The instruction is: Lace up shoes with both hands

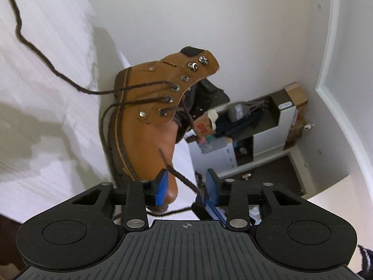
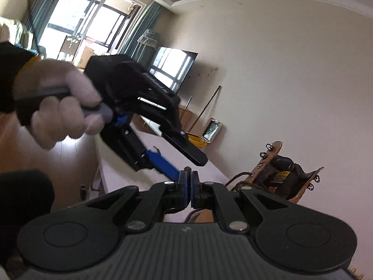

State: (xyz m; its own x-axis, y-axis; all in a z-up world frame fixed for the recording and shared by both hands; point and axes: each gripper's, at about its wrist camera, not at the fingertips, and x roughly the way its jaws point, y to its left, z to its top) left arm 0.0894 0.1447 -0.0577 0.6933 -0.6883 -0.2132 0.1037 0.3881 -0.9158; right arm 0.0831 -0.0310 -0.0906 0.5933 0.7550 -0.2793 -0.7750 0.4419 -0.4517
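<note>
Two close wrist views, shared boot.

Both pictures bend hard at the edges, with dark corners. The left wrist view is bright and sharp; soft grey shadows lie on the white cloth at 9 o'clock. In the right wrist view, daylight glares through the window at 11 o'clock. The gloved hand looks smeared, maybe from moving.

Left gripper fingers apart; right gripper apparently closed; gloved hand gripping handle.
</note>
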